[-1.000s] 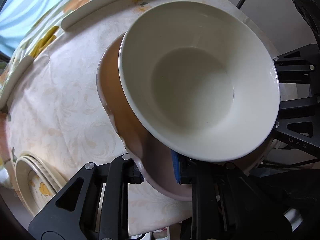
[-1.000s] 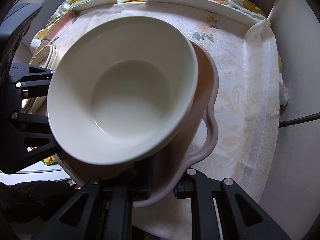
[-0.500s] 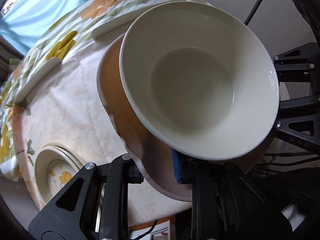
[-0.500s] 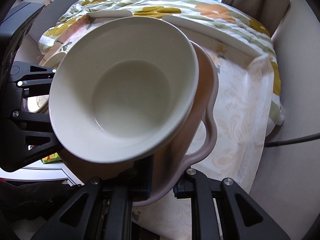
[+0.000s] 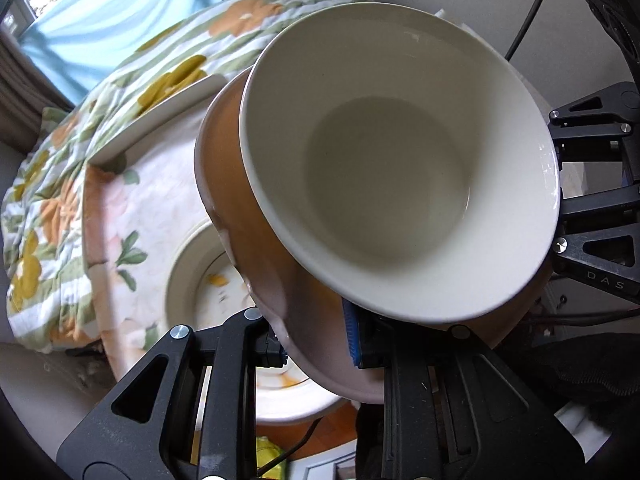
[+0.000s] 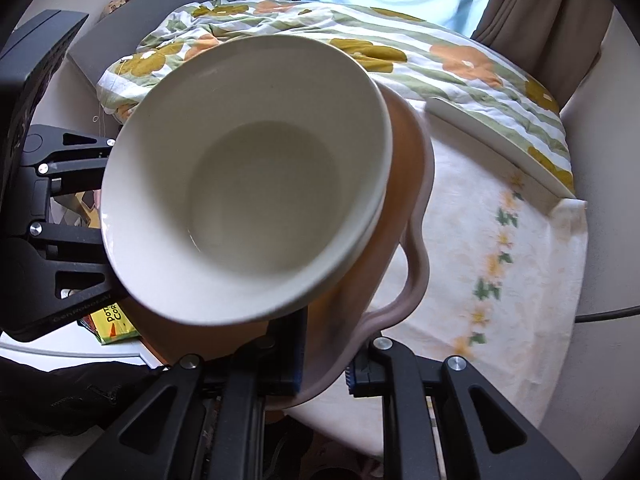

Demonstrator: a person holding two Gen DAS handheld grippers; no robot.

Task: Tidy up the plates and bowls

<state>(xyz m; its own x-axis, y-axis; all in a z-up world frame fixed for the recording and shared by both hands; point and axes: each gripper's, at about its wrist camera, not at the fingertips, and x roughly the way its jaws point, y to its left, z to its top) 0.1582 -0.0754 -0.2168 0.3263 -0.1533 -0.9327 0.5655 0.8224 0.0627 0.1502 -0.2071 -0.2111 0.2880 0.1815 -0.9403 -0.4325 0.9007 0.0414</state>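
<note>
A cream bowl (image 5: 400,168) sits nested in a wider pink dish with a wavy rim (image 5: 224,200), and the pair hangs tilted above the table. My left gripper (image 5: 316,348) is shut on the near rim of the pink dish. Over on the opposite rim my right gripper (image 6: 326,366) is shut as well. In the right wrist view, the cream bowl (image 6: 256,184) fills the middle and the pink dish (image 6: 416,248) shows behind it. A stack of floral plates (image 5: 188,280) lies on the table below the dish, partly hidden by it.
The round table wears a pale flowered cloth (image 6: 500,280). White boards (image 6: 492,152) stand along its far edge against a floral quilt (image 6: 440,60). A yellow packet (image 6: 112,320) lies on a lower surface at the left. Curtains and a window are behind.
Both grippers have risen and moved sideways with the dish and bowl. The table looks farther off, and the stack of floral plates has come under the dish in the left wrist view.
</note>
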